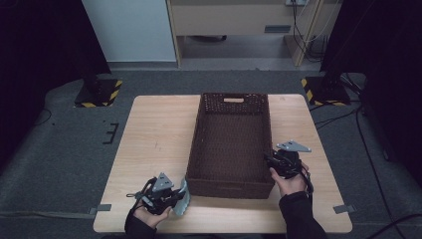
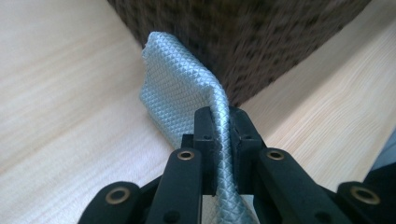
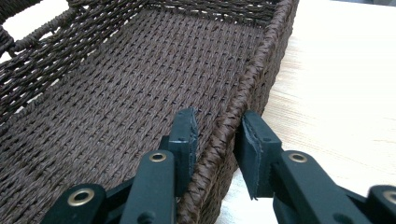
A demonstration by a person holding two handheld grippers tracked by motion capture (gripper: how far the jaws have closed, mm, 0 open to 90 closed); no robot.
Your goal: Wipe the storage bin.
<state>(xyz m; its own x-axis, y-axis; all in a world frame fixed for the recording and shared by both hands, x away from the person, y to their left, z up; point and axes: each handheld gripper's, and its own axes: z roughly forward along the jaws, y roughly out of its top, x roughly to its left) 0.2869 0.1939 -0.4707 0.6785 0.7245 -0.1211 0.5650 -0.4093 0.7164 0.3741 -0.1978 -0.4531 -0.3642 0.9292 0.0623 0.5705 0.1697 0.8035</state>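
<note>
High view: your left gripper (image 1: 175, 199) holds a grey cloth (image 1: 182, 197) beside the near left corner of the basket (image 1: 230, 185).

Left gripper view: jaws clamped tight on the cloth (image 2: 184, 91).

Right gripper view: your right gripper (image 3: 218, 135) straddles the basket's braided rim (image 3: 252, 74), jaws slightly apart and not visibly pressing.

A pale wooden table (image 1: 149, 134) stood on grey carpet. A dark brown woven basket (image 1: 231, 144) sat directly on it, right of centre, its long sides running away from the person. Bare tabletop surrounded the basket.
</note>
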